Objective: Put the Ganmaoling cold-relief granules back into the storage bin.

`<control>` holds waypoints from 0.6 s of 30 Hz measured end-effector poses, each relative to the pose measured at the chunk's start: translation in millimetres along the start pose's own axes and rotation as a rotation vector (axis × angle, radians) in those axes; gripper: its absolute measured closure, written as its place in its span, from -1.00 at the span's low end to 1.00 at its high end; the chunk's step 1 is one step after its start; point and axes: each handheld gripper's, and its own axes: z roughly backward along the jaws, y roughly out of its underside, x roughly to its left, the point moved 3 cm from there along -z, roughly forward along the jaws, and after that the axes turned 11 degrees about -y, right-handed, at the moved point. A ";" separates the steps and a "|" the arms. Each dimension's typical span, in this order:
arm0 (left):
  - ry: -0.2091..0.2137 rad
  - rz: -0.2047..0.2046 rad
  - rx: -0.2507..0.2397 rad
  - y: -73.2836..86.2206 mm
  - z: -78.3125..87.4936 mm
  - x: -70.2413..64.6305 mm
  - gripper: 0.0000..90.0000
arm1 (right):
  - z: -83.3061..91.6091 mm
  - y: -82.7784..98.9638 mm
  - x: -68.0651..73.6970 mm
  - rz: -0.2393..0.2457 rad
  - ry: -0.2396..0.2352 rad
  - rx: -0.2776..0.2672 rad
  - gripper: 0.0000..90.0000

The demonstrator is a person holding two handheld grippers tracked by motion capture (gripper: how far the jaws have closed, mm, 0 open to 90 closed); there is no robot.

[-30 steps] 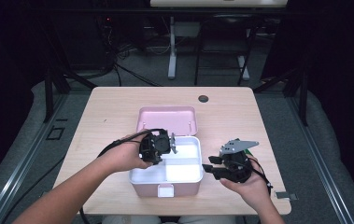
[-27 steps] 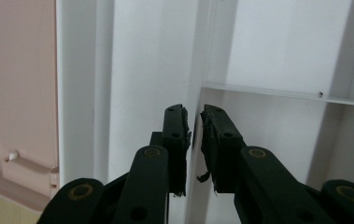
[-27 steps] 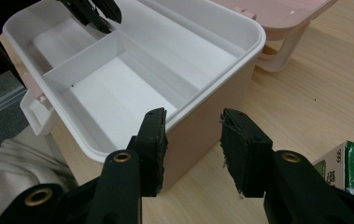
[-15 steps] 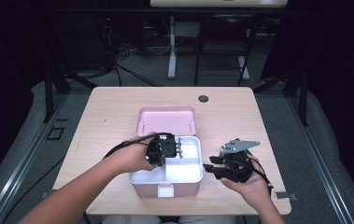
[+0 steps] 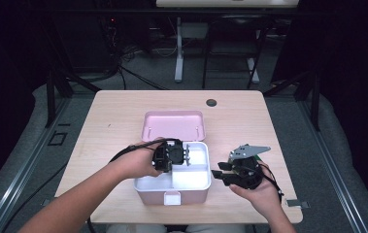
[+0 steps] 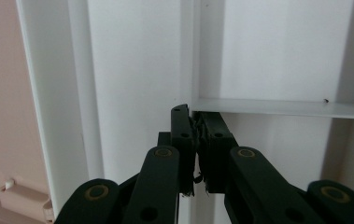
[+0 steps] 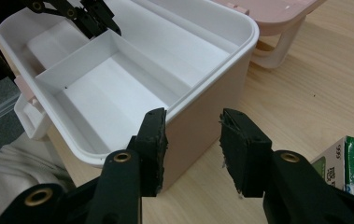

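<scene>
Two forearms reached in from the bottom of the high view over a pale wooden table [image 5: 123, 116]. The left gripper [image 5: 187, 156] hung over the white tray [image 5: 191, 179] of an open pink box [image 5: 172, 196], whose lid [image 5: 173, 125] lay back behind it. The right gripper [image 5: 218, 174] sat level just right of the box. Since the earlier frame the left hand had edged slightly further over the tray. Dark floor and stands surrounded the table.

In the left gripper view, the left gripper [image 6: 196, 135] had just been closing its jaws, which now pinched the tray's upright divider [image 6: 277, 107].

In the right gripper view, the right gripper [image 7: 193, 130] stood partly open, holding nothing, its jaws astride the box's corner [image 7: 198, 126]. A green carton [image 7: 352, 170] lay nearby.
</scene>
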 end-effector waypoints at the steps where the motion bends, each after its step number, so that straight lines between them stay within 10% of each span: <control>1: 0.000 0.000 0.000 0.0 0.0 0.0 0.91 | 0.2 -0.4 -0.5 0.000 -0.001 -0.002 0.34; 18: -0.013 -0.018 0.032 -0.1 3.5 0.9 0.92 | 2.1 0.3 -3.2 -0.007 0.004 -0.016 0.34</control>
